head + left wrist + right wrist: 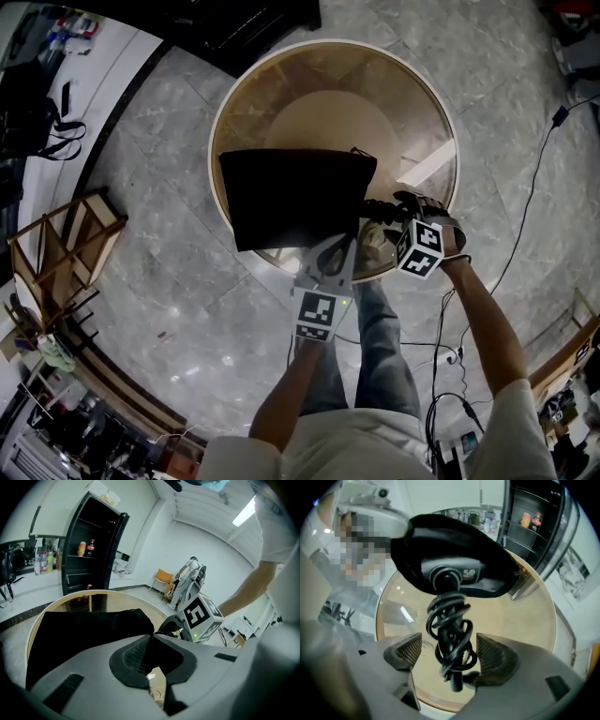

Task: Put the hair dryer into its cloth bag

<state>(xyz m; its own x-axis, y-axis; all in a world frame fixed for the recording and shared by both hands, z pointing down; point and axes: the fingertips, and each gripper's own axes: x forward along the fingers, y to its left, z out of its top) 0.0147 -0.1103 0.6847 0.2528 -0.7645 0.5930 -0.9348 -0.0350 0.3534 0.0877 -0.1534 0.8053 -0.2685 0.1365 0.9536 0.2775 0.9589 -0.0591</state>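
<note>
The black cloth bag [291, 197] hangs over the round glass-topped table [328, 112]. My left gripper [330, 255] is shut on the bag's near edge, and in the left gripper view the black cloth [84, 630] is pinched between the pads of that gripper [152, 644]. In the right gripper view the hair dryer's handle end [452, 576] pokes out of the bag's mouth [487, 559], with its coiled black cord [450, 620] hanging below. My right gripper [447, 651] is open, with the cord coil between its pads but not pressed. It sits at the bag's right side [394, 208].
A black cabinet [89, 559] with bottles stands beyond the table. A wooden rack [56, 244] is on the floor at left, and cables [525, 206] run over the grey tiles at right. The person's legs [375, 356] are against the table's near edge.
</note>
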